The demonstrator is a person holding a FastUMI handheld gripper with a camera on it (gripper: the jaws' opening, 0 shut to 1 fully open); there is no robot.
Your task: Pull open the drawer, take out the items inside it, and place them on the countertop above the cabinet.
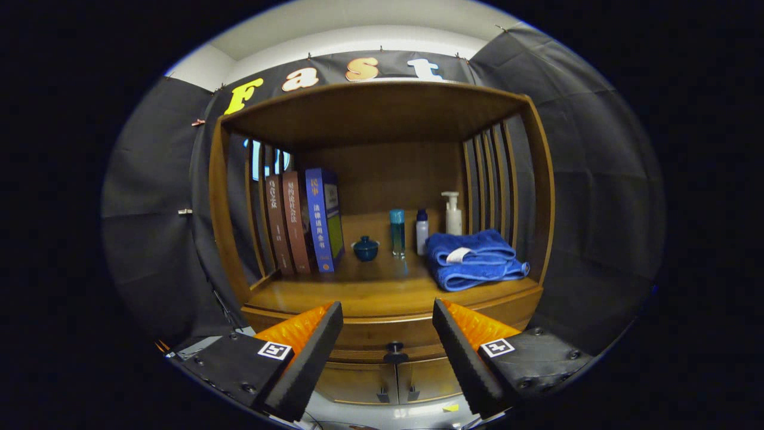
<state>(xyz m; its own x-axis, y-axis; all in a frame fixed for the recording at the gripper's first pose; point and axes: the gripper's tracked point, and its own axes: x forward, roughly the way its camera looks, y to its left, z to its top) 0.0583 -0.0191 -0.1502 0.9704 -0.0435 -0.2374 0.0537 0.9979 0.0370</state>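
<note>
Fingers of the gripper (388, 322) stand wide apart with nothing between them, their black pads (310, 358) angled outward and the orange ribbed backs showing behind. Beyond the gap sits the wooden cabinet (537, 179), seen from the front. Its drawer (370, 337) lies just under the countertop (358, 295) and is closed; a small dark knob (394, 346) marks its middle, directly ahead of the fingers and between them. The drawer's contents cannot be seen. Below the drawer, two cabinet doors (388, 379) meet at the centre, each with a small dark handle near the seam.

On the countertop, inside the open niche with slatted sides, three books (304, 221) stand upright at the left, two brown and one blue, leaning close together against the left slats. Near the middle a small dark-blue lidded cup (366, 248) rests, and just beside it to the right stands a tall teal bottle (397, 232). Next comes a small white bottle with a dark cap (422, 230), then a white pump dispenser (452, 212) nearer the back. A folded blue towel (474, 260) with a white tag lies at the right, in front of the dispenser and close to the right slats.
</note>
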